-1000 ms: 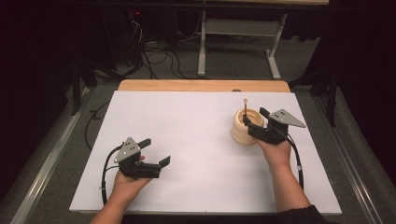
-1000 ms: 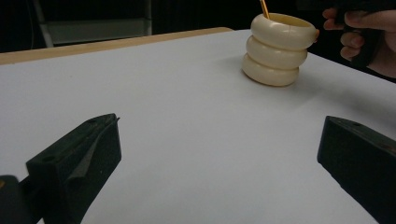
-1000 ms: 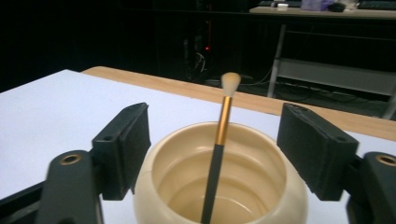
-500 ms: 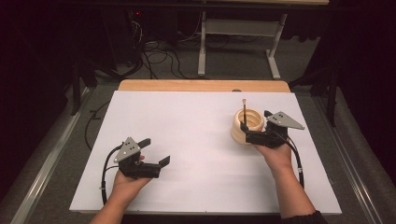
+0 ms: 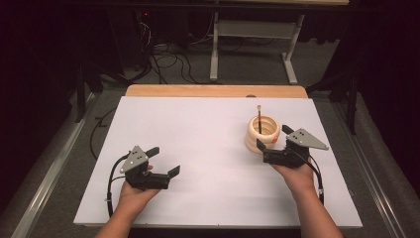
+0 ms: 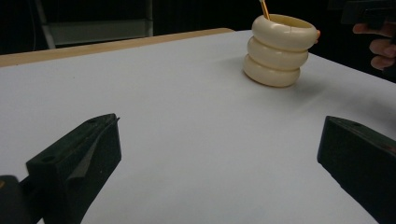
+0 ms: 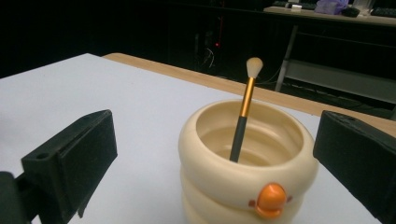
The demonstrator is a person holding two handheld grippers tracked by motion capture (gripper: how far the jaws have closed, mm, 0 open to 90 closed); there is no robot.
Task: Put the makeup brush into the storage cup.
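Observation:
A cream pot point(image 5: 262, 133) made of stacked rings stands on the white table top point(image 5: 208, 134), right of centre. A thin brush point(image 5: 259, 118) with a pale tuft and a gold and black handle leans upright inside it. My right gripper point(image 5: 273, 138) is open just at the pot's near side, its jaws spread to either side of it and holding nothing. In the right gripper view the pot point(image 7: 243, 186) is close up, with the brush point(image 7: 243, 116) and an orange knob point(image 7: 271, 198) on its front. My left gripper point(image 5: 164, 160) rests open at the near left, far from the pot point(image 6: 276, 51).
A wooden strip point(image 5: 213, 90) runs along the table's far edge. Beyond it are a metal desk frame point(image 5: 252, 29) and cables point(image 5: 173, 57) on the floor. A metal rail point(image 5: 54, 168) lines the left side. The other hand point(image 6: 383, 42) appears at the top right of the left gripper view.
My right gripper has drawn back from over the pot toward the near edge. The brush stays standing in the pot. The left gripper has not moved.

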